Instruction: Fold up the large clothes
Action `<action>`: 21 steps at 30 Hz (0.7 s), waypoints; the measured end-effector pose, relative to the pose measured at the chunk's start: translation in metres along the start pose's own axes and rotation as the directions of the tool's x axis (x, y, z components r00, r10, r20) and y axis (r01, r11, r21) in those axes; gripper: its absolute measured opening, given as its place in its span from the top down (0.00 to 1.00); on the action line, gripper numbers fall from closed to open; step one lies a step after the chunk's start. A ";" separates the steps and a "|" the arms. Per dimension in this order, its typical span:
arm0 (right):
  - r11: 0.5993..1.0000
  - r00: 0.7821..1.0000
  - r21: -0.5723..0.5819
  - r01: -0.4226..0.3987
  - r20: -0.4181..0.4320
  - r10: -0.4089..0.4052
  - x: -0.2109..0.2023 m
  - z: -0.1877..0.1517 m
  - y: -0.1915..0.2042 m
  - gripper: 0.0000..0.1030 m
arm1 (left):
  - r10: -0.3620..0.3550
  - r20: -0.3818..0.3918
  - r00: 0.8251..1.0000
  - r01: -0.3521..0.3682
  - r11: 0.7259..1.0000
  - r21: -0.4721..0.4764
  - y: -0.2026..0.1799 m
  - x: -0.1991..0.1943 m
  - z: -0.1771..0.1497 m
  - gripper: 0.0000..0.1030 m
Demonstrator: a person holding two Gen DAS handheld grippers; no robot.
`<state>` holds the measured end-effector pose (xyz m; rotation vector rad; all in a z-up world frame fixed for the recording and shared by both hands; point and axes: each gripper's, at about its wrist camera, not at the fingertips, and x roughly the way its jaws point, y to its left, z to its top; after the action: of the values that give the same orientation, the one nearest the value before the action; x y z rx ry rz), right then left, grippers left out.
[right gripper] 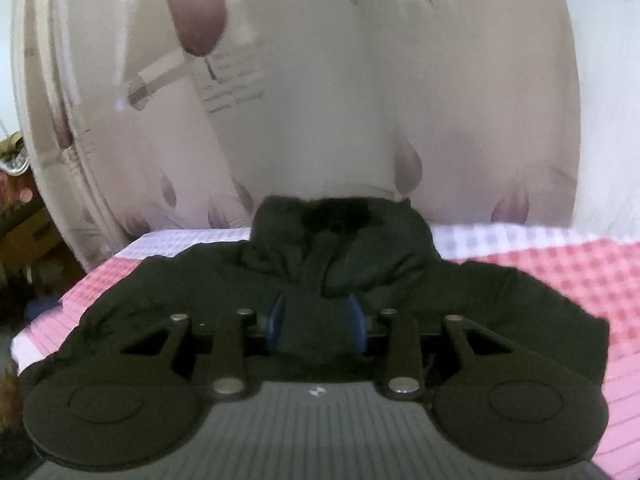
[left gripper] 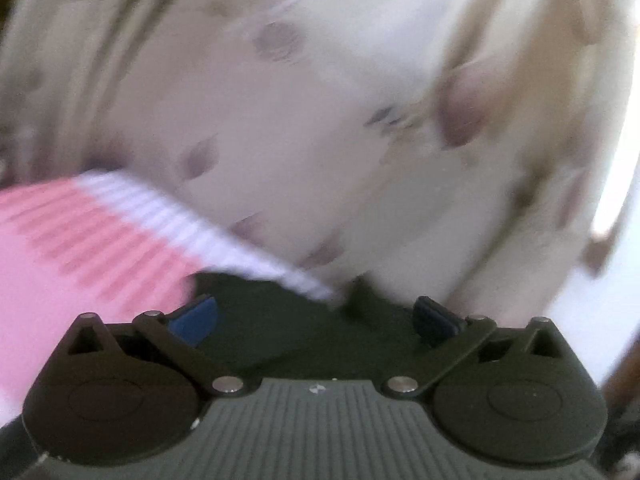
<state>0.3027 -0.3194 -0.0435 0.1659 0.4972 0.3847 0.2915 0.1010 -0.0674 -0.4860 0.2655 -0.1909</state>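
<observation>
Black jacket (right gripper: 320,280) nearest, on checked sheet (right gripper: 560,272); floral curtain (right gripper: 320,100) behind.

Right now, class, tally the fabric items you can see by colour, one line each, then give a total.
Dark green garment: 1
Pink-and-white checked cover: 1
Cream curtain with purple leaf print: 1
Total: 3

Matt dark cloth jacket (right gripper: 320,280)
</observation>
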 end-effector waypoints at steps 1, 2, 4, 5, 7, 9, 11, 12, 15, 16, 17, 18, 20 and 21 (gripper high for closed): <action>1.000 1.000 -0.014 -0.008 -0.016 0.008 0.003 -0.002 0.002 0.67 | -0.052 -0.016 0.998 0.053 0.999 0.011 -0.005 0.012 0.003 0.00; 0.999 0.999 -0.035 -0.006 -0.041 0.005 0.008 -0.005 0.003 0.67 | -0.083 -0.050 0.995 0.085 0.996 0.021 -0.008 0.027 0.003 0.00; 0.996 0.997 -0.085 0.010 -0.069 -0.016 0.011 -0.014 0.007 0.67 | -0.083 -0.138 0.987 0.086 0.996 0.020 -0.007 0.059 -0.005 0.06; 0.995 0.996 -0.096 0.028 -0.078 -0.036 0.010 -0.018 0.007 0.67 | -0.069 -0.171 0.983 0.073 0.997 0.014 -0.003 0.071 -0.011 0.06; 0.995 0.993 -0.083 0.057 -0.094 -0.065 0.013 -0.025 0.003 0.67 | -0.001 -0.216 0.976 -0.003 1.000 -0.020 0.011 0.089 -0.024 0.11; 0.998 0.993 -0.045 0.049 -0.106 -0.053 0.014 -0.035 -0.007 0.67 | 0.057 -0.212 0.976 -0.070 0.996 -0.052 0.029 0.093 -0.034 0.13; 0.998 0.992 -0.058 0.031 -0.122 -0.037 0.020 -0.043 -0.002 0.67 | 0.111 -0.205 0.972 -0.130 0.988 -0.078 0.043 0.091 -0.034 0.18; 0.997 0.992 -0.071 0.017 -0.124 -0.026 0.023 -0.044 0.002 0.66 | 0.134 -0.208 0.969 -0.153 0.985 -0.080 0.047 0.089 -0.033 0.22; 0.994 0.990 -0.110 -0.023 -0.141 0.008 0.036 -0.043 0.011 0.66 | 0.247 -0.196 0.949 -0.263 0.963 -0.057 0.059 0.091 -0.025 0.28; 0.993 0.989 -0.112 -0.035 -0.148 0.019 0.039 -0.043 0.012 0.66 | 0.256 -0.196 0.947 -0.275 0.959 -0.074 0.065 0.091 -0.021 0.28; 0.992 0.988 -0.122 -0.038 -0.151 0.020 0.041 -0.043 0.013 0.65 | 0.250 -0.200 0.947 -0.271 0.959 -0.086 0.068 0.091 -0.020 0.28; 0.990 0.989 -0.138 -0.034 -0.149 0.013 0.042 -0.044 0.013 0.64 | 0.237 -0.204 0.950 -0.259 0.962 -0.087 0.067 0.091 -0.019 0.24; 0.990 0.989 -0.137 -0.025 -0.144 0.004 0.043 -0.045 0.008 0.64 | 0.221 -0.217 0.951 -0.237 0.970 -0.049 0.060 0.093 -0.016 0.20; 0.993 0.989 -0.119 -0.026 -0.145 0.008 0.042 -0.044 0.005 0.63 | 0.211 -0.221 0.952 -0.224 0.974 -0.037 0.055 0.090 -0.014 0.15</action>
<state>0.3134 -0.2955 -0.0992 0.0250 0.6138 0.4442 0.3793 0.1212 -0.1241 -0.4939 0.5370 -0.0192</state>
